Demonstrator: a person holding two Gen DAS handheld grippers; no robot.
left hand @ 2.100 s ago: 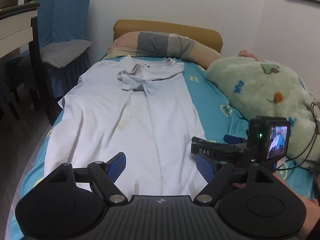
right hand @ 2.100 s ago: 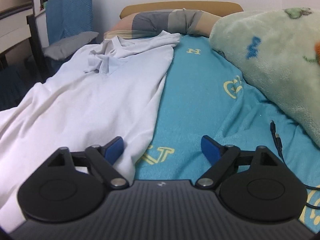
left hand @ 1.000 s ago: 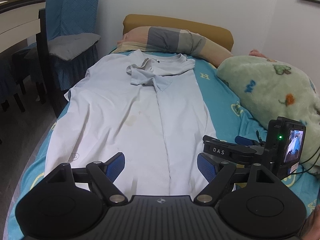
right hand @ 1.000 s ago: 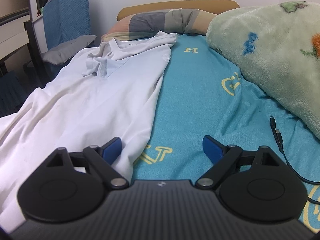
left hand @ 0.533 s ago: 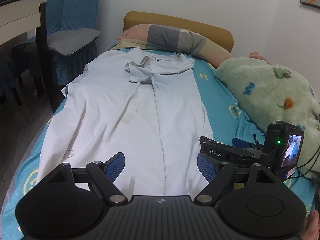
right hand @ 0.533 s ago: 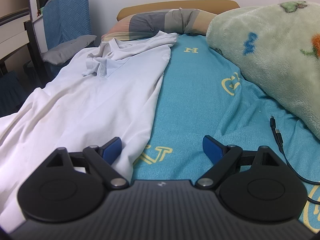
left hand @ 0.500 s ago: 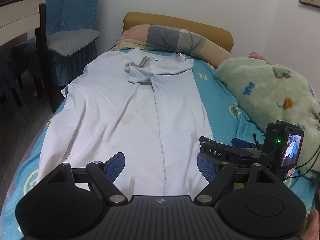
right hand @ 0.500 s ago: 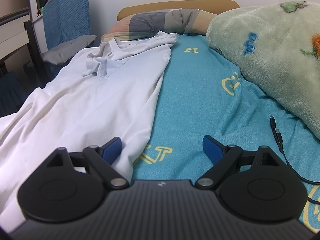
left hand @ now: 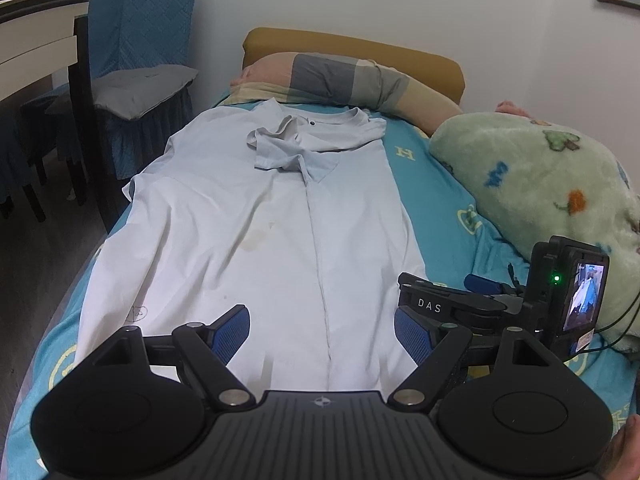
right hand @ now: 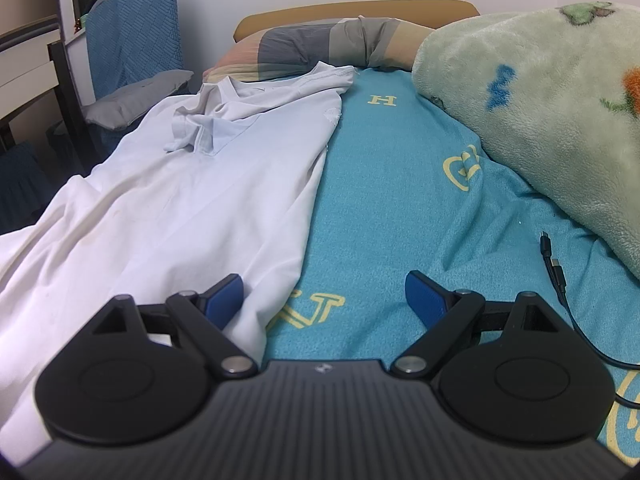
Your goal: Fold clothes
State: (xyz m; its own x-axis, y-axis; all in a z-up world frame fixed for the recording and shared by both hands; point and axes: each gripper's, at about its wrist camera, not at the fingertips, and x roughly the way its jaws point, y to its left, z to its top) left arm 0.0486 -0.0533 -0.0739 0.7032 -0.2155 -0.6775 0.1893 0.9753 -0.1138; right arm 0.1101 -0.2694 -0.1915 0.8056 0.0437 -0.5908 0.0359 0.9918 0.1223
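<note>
While a white shirt [left hand: 256,240] is spread flat on the blue bed sheet [right hand: 400,184], both tongs are held low near its bottom edge. The left gripper [left hand: 322,330] is seen wide open above the hem, and nothing is held between its blue pads [left hand: 232,332]. The right gripper [right hand: 324,296] is also spread wide and empty, with its left pad just beside the shirt's right edge (whether cloth is touched cannot be told). In the left wrist view, the right gripper [left hand: 448,304] is seen from the side, next to the shirt's lower right corner.

The shirt's collar [left hand: 288,148] is bunched up and points to a striped pillow [left hand: 344,80] at the head of the bed. A fluffy green blanket [right hand: 552,104] with small pictures on it is piled along the right side of the bed, well apart from the shirt. A black cable [right hand: 556,268] is laid on the sheet between the blanket and the right gripper. A chair with a grey cushion [left hand: 140,88] is stood beside the bed on the left, close to the shirt's sleeve. The shirt's left side is hung near the bed's edge
</note>
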